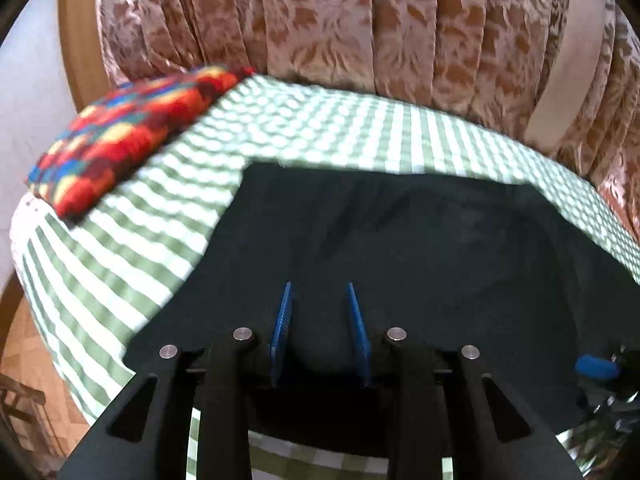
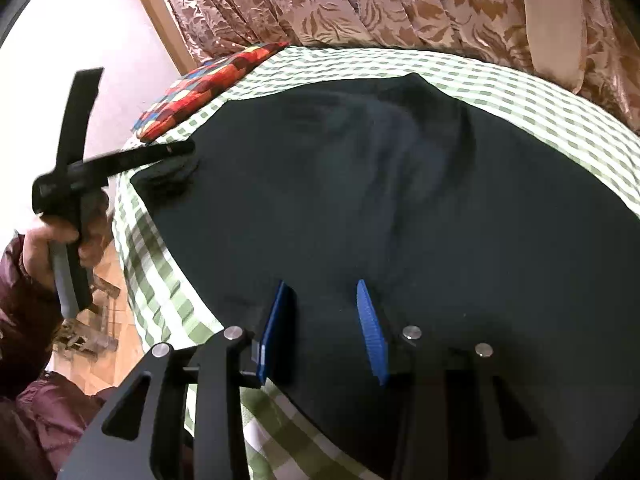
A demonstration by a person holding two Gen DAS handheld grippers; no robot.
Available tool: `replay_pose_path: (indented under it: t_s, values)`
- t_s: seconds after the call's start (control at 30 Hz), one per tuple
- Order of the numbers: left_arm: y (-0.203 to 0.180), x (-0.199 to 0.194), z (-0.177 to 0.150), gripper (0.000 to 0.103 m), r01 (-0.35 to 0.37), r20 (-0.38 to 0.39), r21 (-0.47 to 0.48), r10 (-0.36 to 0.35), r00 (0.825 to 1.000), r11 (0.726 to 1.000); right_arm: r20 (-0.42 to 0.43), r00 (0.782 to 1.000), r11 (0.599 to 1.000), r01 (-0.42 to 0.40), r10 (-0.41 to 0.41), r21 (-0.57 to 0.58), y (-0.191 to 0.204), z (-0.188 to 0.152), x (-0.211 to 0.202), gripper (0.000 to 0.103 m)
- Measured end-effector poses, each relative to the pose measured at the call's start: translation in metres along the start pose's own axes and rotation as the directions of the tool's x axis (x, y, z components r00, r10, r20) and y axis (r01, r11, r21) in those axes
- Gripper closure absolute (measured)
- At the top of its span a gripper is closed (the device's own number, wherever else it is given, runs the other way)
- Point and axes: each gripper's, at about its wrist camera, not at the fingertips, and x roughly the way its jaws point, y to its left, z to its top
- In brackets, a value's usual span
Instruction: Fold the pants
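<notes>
Dark navy cloth pants (image 2: 360,200) lie spread across a bed covered by a green-and-white checked sheet (image 1: 100,264), filling most of the near and middle ground in both wrist views. The fabric looks largely flat, with soft diagonal creases running through its middle and a raised peak at the far edge in the right wrist view; its left corner there is bunched into a small wad. In that view the left gripper (image 2: 188,152), a black 2-finger tool held in a person's hand (image 2: 60,240) with a maroon sleeve, reaches in from the left, its tip at that bunched corner, but whether it has cloth pinched cannot be told. From its own camera, the left gripper's (image 1: 319,292) 2 blue-padded fingers (image 1: 282,320) stand parted over the near part of the dark fabric, nothing visible between them. The right gripper (image 2: 324,292) likewise hovers over the near edge of the pants with its blue pads (image 2: 372,332) spread apart and holding nothing. A multicoloured patchwork cushion (image 1: 128,136) rests on the far left of the sheet, clear of the pants. A pink-and-brown floral curtain (image 1: 340,20) hangs behind the bed.
</notes>
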Motion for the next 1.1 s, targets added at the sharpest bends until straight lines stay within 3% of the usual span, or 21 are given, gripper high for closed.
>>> replay_pose_path:
  t_s: [0.2, 0.37, 0.9, 1.1]
  values:
    - [-0.005, -0.026, 0.021, 0.076, 0.001, 0.098, 0.025, -0.003, 0.995, 1.000, 0.018, 1.000, 0.999, -0.021, 0.021, 0.035, -0.004, -0.001, -0.002, 0.066]
    - [-0.015, -0.036, 0.026, 0.076, 0.012, 0.136, 0.058, -0.020, 0.991, 0.998, 0.026, 1.000, 0.999, -0.015, 0.014, 0.036, -0.003, -0.002, -0.002, 0.066]
    - [-0.018, -0.021, 0.034, 0.076, 0.014, 0.122, 0.087, -0.025, 0.992, 0.996, 0.028, 1.000, 0.999, -0.014, 0.013, 0.038, -0.003, -0.002, -0.003, 0.063]
    - [0.000, 0.026, 0.040, 0.076, -0.010, 0.021, 0.072, 0.008, 1.000, 0.997, 0.025, 1.000, 0.999, -0.016, 0.015, 0.036, -0.002, 0.000, -0.001, 0.061]
